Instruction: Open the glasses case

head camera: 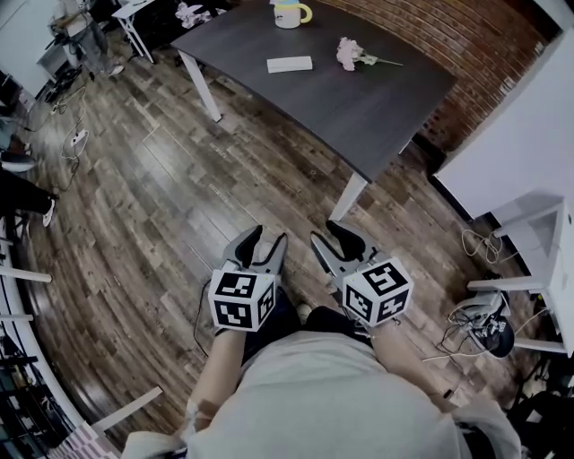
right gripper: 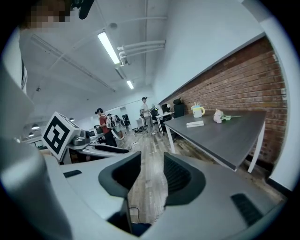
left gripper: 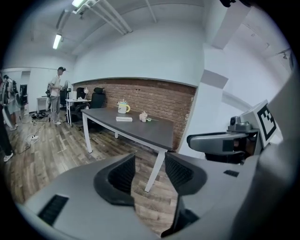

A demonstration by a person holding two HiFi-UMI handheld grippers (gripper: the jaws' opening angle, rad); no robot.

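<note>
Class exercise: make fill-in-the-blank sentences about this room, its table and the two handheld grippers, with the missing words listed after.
The mug on the dark table has a ____ handle.
The glasses case lying near it is ____ in colour.
The left gripper and the right gripper both hold ____.
The wall beside the table is built of ____.
Missing words: yellow; white; nothing; brick.

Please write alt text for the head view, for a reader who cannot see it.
A person stands on a wood floor holding a left hand-held gripper and a right hand-held gripper, both open and empty, short of a dark table. On the table lie a white case, a mug and a pink flower.
</note>
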